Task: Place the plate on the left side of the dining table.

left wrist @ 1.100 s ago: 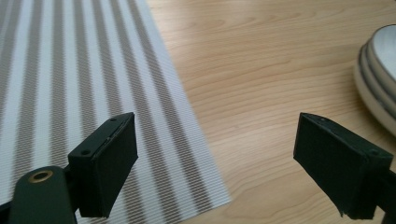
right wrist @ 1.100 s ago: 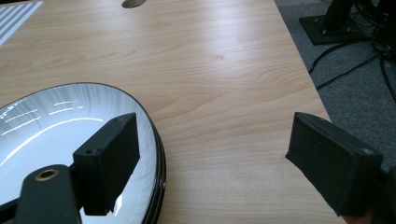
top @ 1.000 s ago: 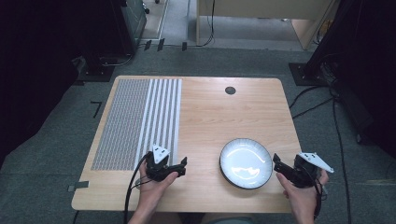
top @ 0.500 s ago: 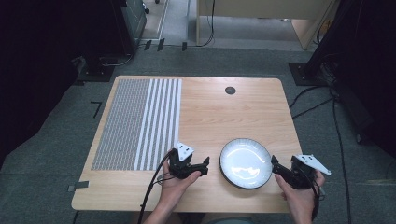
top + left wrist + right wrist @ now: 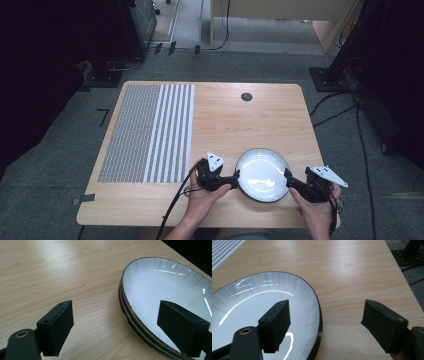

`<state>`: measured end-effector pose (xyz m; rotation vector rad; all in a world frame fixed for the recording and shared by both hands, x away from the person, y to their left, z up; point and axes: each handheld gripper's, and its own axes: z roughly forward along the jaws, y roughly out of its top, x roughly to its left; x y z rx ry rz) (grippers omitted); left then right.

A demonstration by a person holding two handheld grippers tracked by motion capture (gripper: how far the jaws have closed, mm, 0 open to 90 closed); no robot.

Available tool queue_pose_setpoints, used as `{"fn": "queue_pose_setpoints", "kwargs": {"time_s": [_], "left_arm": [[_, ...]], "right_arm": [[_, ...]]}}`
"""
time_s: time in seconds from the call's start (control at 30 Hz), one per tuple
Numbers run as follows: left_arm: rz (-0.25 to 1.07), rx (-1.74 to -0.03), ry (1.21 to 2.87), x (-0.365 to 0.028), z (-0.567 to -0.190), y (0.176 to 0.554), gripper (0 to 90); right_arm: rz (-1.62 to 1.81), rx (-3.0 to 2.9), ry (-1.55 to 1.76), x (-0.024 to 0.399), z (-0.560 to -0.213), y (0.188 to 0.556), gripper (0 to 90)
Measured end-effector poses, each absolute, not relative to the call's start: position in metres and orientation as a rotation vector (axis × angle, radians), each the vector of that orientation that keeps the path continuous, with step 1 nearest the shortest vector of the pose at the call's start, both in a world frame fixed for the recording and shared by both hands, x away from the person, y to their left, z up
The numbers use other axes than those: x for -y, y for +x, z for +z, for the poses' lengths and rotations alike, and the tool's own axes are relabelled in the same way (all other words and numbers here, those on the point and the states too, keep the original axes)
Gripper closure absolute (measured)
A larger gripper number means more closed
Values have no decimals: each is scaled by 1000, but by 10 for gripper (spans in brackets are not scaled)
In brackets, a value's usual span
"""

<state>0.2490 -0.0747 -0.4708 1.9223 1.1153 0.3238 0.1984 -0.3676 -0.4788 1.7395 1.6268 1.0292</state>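
White and shiny, the plate point(image 5: 262, 174) sits on the wooden table point(image 5: 260, 120) right between my two grippers, near the table's edge closest to me. My left gripper point(image 5: 125, 327) has its jaws wide apart, one over the plate's rim and one over bare wood. My right gripper point(image 5: 325, 325) has just been closing a little, but its jaws are apart too, astride the rim without pinching it.

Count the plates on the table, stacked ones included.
2, it seems: a white plate with a dark rim near the front edge of the table, sitting on another whose rim shows just beneath. More could hide under them.
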Motion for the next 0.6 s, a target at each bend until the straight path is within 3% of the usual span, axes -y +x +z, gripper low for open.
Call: {"fn": "queue_pose_setpoints", "kwargs": {"time_s": [0.17,0.3,0.33,0.37,0.43,0.6], "left_arm": [[315,-1114,1933,87,-473,249,168],[354,-1122,1940,92,-475,248,331],[354,-1119,1947,94,-476,247,361],[349,-1118,1954,97,-478,247,361],[344,-1121,1975,102,-482,247,468],[328,-1140,1986,105,-487,248,608]], "right_arm": [[1042,-1633,1729,364,-481,199,390],[1051,-1629,1730,362,-482,198,469],[1057,-1647,1722,361,-483,199,524],[1057,-1647,1722,361,-483,199,524],[1074,-1652,1722,360,-487,200,603],[1177,-1607,1790,364,-493,199,733]]}}
